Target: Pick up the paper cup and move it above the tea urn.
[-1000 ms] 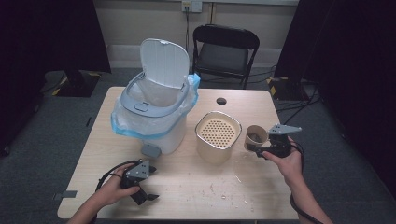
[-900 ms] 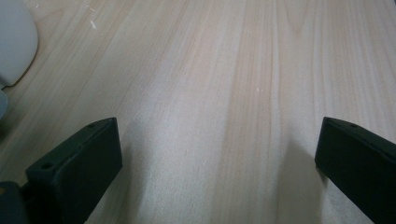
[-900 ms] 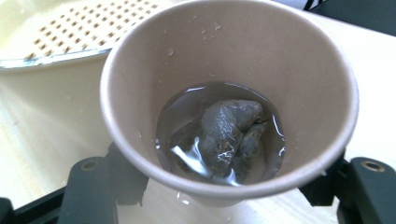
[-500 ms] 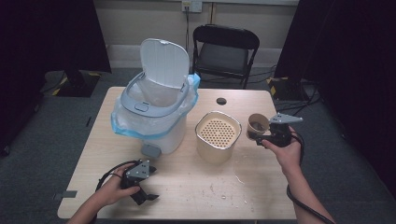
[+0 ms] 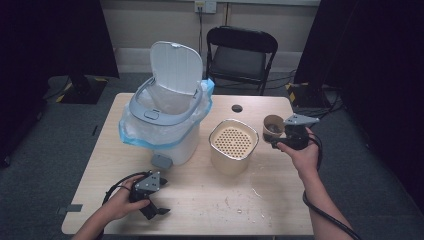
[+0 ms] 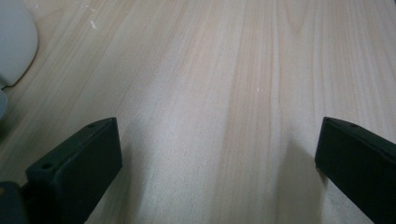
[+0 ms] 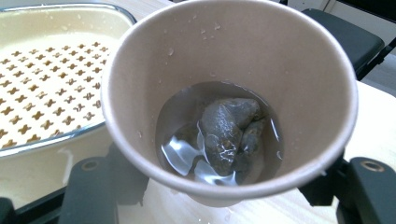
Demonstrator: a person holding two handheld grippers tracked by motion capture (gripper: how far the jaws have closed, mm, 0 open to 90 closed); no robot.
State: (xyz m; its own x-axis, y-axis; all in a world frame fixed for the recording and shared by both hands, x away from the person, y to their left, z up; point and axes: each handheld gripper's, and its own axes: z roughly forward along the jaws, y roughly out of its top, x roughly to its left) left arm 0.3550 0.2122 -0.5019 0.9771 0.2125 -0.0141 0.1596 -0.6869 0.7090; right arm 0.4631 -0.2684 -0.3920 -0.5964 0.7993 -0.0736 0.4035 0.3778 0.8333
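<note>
We hold the right gripper (image 5: 278,139) up above the table (image 5: 280,200), and its two black jaws squeeze a brown paper cup (image 7: 229,98) from both sides. The cup sits right between the jaws, one jaw on each side of its wall. In the right gripper view we look straight down into the cup. At the bottom there is a little water and a dark, wet lump (image 7: 226,128). We cannot tell what the lump is. Small drops cling to the inside wall of the cup.

Just beside the cup, on the far side from our right hand (image 5: 300,152), stands a cream tub with a holey tray (image 5: 233,142) on top. In the right gripper view the tray (image 7: 44,100) is very near the cup's rim, but we cannot tell if they touch.

Our left gripper (image 5: 154,210) is low by the near edge of the table, well apart from the cup. Its jaws are wide apart with nothing between them, just bare wood under them. Our left hand (image 5: 122,200) holds it there.

Past the left gripper, farther up the table, stands a white bin (image 5: 167,122) with its lid up and a blue-edged bag inside. A small grey pedal (image 5: 161,161) sticks out at the bin's foot, between the bin and the left gripper. Some small crumbs (image 5: 250,200) lie on the wood near the tub.
</note>
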